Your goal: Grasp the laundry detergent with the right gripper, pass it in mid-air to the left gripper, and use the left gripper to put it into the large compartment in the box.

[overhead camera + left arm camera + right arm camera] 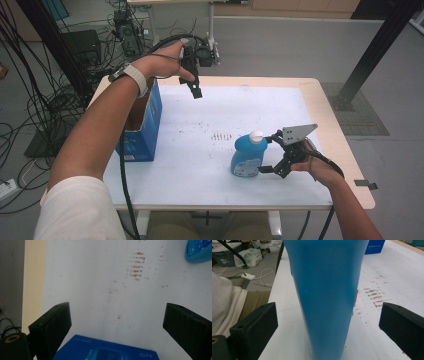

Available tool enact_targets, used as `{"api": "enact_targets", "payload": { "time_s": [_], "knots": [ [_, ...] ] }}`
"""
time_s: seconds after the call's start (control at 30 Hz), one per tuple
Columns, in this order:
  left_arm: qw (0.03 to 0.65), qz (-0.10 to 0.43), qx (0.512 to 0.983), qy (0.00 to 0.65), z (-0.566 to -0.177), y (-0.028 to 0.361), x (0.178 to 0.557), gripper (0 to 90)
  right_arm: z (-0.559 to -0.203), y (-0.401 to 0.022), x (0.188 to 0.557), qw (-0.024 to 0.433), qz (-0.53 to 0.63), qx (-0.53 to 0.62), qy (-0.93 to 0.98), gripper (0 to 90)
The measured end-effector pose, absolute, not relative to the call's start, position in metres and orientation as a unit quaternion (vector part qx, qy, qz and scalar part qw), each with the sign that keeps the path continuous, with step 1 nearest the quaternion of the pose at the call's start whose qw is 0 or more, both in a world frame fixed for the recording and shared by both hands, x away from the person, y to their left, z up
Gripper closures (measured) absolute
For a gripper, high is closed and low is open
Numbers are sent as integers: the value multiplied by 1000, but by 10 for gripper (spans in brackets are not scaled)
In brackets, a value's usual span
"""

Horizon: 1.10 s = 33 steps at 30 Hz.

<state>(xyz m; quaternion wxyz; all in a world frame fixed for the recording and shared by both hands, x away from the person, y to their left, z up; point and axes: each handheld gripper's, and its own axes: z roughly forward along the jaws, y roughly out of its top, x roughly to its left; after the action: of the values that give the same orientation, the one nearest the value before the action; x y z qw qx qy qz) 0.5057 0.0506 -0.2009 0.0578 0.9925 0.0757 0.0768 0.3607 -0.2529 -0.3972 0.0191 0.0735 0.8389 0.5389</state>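
A blue bottle [246,157] with a white cap stands upright on the white table [200,170], right of centre. My right gripper [266,154] is open around it from the right. In the right gripper view the bottle [324,290] stands between the two jaws of that gripper [328,330], with a gap on each side. My left gripper [194,89] is held high over the table's far left, pointing down. Its jaws are open with nothing between them [117,327], and the top of a blue box [105,351] lies below.
The open blue cardboard box [145,130] stands at the table's left edge. Brown smudges [220,136] mark the table's middle. Cables and equipment [125,30] crowd the floor at the far left, and a black post [375,50] rises at the far right.
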Motion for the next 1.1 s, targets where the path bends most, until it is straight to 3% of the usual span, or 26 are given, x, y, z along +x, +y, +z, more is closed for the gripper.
{"api": "enact_targets", "payload": {
  "time_s": [1.1],
  "knots": [
    [58,77,992,79,-201,55,505,86,-402,-238,360,21,540,66,839,34]
  ]
}}
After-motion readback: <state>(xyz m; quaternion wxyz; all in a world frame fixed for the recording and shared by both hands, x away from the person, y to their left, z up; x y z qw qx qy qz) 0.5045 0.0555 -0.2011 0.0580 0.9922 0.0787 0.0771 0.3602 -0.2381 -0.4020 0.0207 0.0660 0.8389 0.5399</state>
